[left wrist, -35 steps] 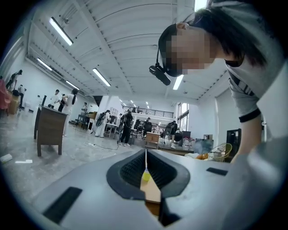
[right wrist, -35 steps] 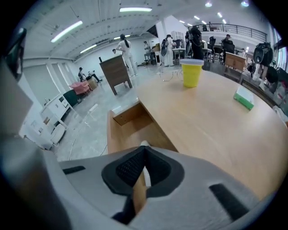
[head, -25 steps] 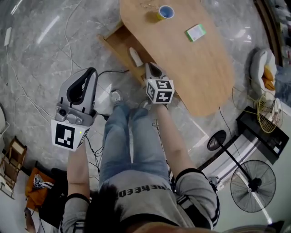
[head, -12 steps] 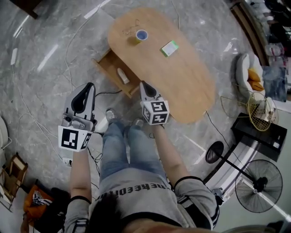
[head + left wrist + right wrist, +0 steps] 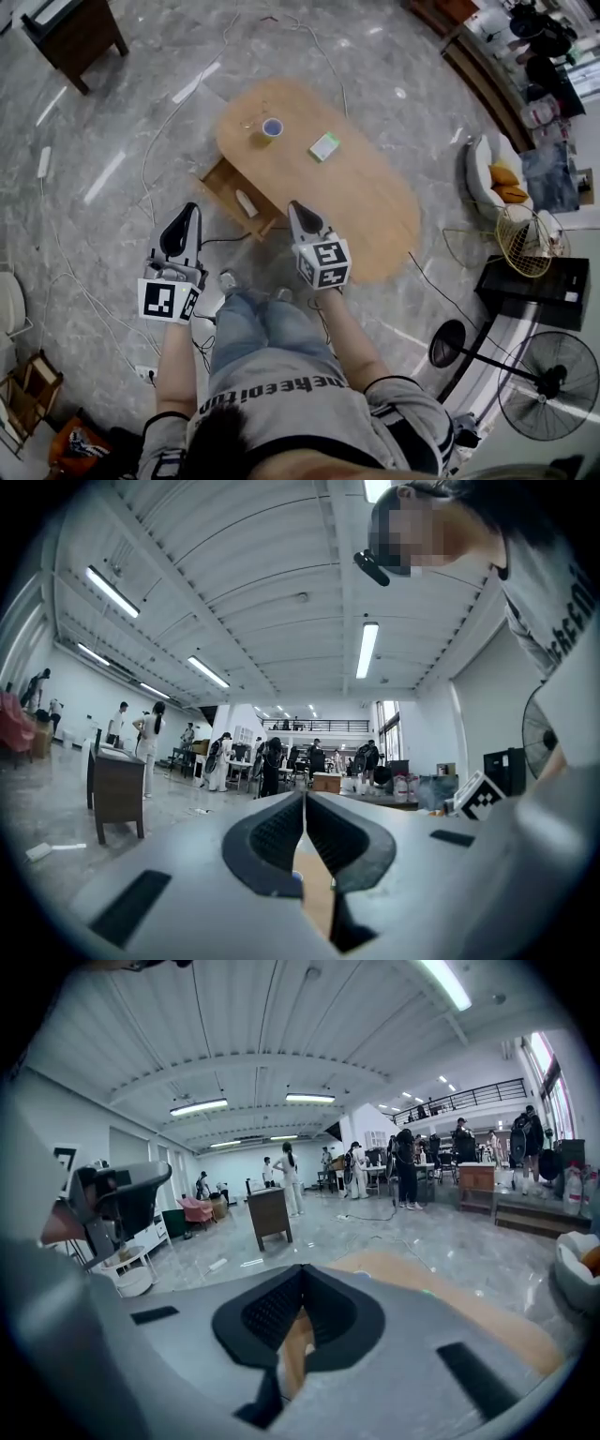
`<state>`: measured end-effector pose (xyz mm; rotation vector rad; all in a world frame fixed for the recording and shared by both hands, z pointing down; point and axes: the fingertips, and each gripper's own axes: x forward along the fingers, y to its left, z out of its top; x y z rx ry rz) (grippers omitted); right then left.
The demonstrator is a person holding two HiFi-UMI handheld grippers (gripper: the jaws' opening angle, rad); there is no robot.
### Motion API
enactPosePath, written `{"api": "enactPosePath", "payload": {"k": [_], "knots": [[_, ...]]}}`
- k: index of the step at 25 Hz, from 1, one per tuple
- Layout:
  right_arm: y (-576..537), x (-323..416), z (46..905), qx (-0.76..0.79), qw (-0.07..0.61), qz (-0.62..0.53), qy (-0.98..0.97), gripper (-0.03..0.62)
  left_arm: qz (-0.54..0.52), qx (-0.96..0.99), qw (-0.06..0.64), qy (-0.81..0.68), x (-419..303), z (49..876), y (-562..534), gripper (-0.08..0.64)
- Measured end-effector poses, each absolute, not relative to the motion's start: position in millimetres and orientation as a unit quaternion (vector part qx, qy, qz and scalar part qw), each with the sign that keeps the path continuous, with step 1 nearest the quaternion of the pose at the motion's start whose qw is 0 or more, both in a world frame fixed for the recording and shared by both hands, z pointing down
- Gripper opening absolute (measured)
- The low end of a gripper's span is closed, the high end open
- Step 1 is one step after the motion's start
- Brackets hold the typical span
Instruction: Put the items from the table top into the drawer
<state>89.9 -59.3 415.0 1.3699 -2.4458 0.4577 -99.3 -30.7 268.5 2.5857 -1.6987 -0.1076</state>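
1. The left tool (image 5: 190, 214) is held closed and empty, left of the tabletop (image 5: 375, 202).
2. The open drawer (image 5: 221, 184) is seen at the tabletop's left edge, with a white item (image 5: 246, 202) lying inside.
3. A round yellow-and-blue item (image 5: 272, 127) is seen on the tabletop's far end.
4. The right tool (image 5: 296, 208) is held closed and empty at the tabletop's near edge.
5. A green packet (image 5: 324, 146) is seen on the tabletop.

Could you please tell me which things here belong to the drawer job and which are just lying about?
Job: wooden table; open drawer; white item in the drawer; yellow-and-blue round item; green packet.
Lying about: floor fan; wire basket; dark side table.
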Motion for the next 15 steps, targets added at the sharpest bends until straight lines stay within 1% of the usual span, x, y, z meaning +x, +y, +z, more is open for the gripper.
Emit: {"api": "enactPosePath", "payload": {"k": [6, 12, 15], "knots": [[-47, 96, 357, 0.47, 0.129, 0.116, -0.866, 0.0, -0.039, 0.832, 0.002, -0.554, -91, 232, -15, 0.012], [-38, 103, 297, 0.469, 0.092, 0.071, -0.875, 0.0, -0.049, 0.829, -0.024, -0.556, -81, 196, -4, 0.014], [-33, 109, 279, 0.471, 0.081, 0.055, -0.877, 0.0, -0.053, 0.828, -0.035, -0.558, -76, 183, 3, 0.012]]}}
